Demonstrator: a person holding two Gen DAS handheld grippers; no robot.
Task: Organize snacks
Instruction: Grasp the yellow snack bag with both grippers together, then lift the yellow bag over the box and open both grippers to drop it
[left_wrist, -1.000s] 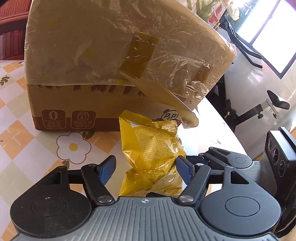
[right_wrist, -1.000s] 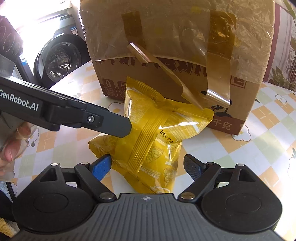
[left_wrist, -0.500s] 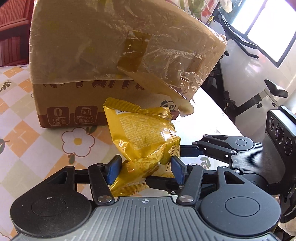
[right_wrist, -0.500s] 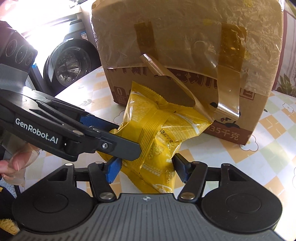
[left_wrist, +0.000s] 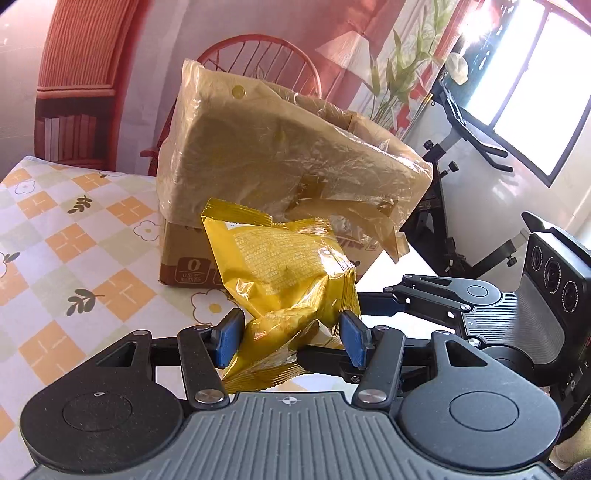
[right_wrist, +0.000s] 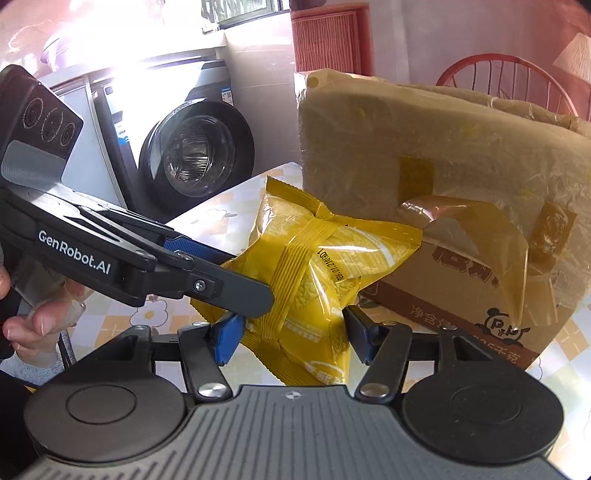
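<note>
Yellow snack bags (left_wrist: 280, 273) are held up in front of a cardboard box (left_wrist: 280, 158) lined with a plastic bag. My left gripper (left_wrist: 290, 341) is shut on the lower part of the yellow bags, its blue pads pressing both sides. My right gripper (right_wrist: 291, 341) is shut on the same yellow bags (right_wrist: 314, 266) from the other side. The left gripper's arm (right_wrist: 147, 266) crosses the right wrist view at left. The right gripper's body (left_wrist: 480, 302) shows at right in the left wrist view. The bags sit above the table, lower than the box's open top.
The box (right_wrist: 443, 177) stands on a table with an orange-and-white checked flower cloth (left_wrist: 74, 258). Loose tape strips hang off the box front (right_wrist: 480, 236). A red chair (left_wrist: 258, 62) stands behind it. A washing machine (right_wrist: 195, 155) and an exercise bike (left_wrist: 461, 122) stand off the table.
Both grippers closed on the yellow bags and lifted them up and back from the box. The box now looks lower and farther, with its top rim in view.
</note>
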